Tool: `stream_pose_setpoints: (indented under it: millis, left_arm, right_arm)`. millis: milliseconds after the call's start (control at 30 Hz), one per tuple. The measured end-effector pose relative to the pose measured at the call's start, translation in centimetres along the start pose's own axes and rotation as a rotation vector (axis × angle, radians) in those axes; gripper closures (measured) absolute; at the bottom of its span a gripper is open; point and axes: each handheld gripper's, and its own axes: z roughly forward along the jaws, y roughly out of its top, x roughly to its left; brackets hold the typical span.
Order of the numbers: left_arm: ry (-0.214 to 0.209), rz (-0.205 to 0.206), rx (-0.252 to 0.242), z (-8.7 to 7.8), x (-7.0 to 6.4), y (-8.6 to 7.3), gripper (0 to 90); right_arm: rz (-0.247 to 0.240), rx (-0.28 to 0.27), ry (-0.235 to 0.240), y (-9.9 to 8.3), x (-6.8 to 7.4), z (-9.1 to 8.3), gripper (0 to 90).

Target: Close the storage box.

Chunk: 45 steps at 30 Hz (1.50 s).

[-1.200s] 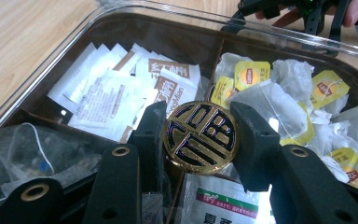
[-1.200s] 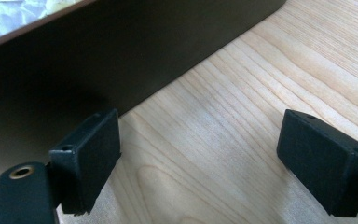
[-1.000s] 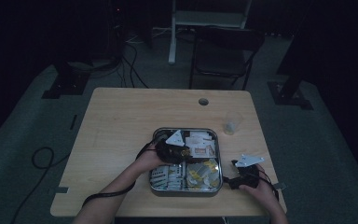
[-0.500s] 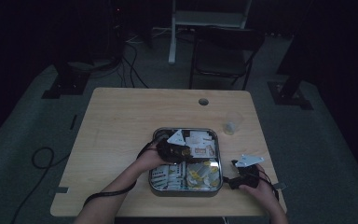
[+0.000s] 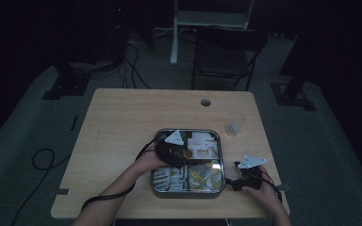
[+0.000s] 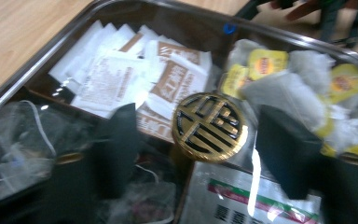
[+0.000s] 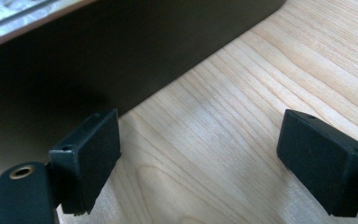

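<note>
- the left gripper hangs over the middle of the tin, jaws wide apart and gripping nothing.
- between the jaws sits one round gold knob, its flat face turned up toward the camera and tilted a little; being round, it shows no long axis. in the high view the knob lies at the centre of the tin, where the dividers meet.
- around the knob: white-and-brown sachets beyond it, lying flat and overlapping, too stacked to count; tea bags with yellow tags on one side, at least three tags visible; mesh tea bags on the other; a silver packet nearest the camera.
- the right gripper rests low over the table, jaws wide apart with nothing between them, just beside the dark outer wall of the tin. in the high view it sits off the tin's right near corner.
- one clear cup stands on the table beyond the tin, apart from it.
</note>
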Motion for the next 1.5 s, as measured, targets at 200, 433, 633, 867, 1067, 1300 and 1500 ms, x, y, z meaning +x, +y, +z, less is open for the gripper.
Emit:
stream_pose_setpoints:
  millis: [200,433,633,867,1067,1300,1500]
  left_arm:
    - [0.024,-0.041,-0.036,-0.9,-0.2,0.0,14.0]
    - [0.075,-0.086,-0.052,-1.7,0.5,-0.6,0.3]
    - [0.105,-0.091,-0.061,-2.4,0.8,-1.1,0.4]
    - [0.138,-0.114,-0.070,-3.4,1.4,-2.0,0.4]
    - [0.171,-0.130,-0.074,-4.3,1.9,-2.8,0.4]
    - [0.226,-0.161,-0.091,-5.7,2.9,-3.7,0.4]
    - [0.270,-0.195,-0.106,-7.0,4.0,-5.0,0.4]
  right_arm:
    - [0.000,0.000,0.000,0.0,0.0,0.0,12.8]
    - [0.000,0.000,0.000,0.0,0.0,0.0,12.8]
    - [0.000,0.000,0.000,0.0,0.0,0.0,12.8]
    - [0.000,0.000,0.000,0.0,0.0,0.0,12.8]
    - [0.001,0.001,0.000,0.0,0.0,0.0,12.8]
    - [0.002,0.001,0.000,0.0,0.0,0.0,12.8]
    - [0.001,0.001,0.000,0.0,0.0,0.0,12.8]
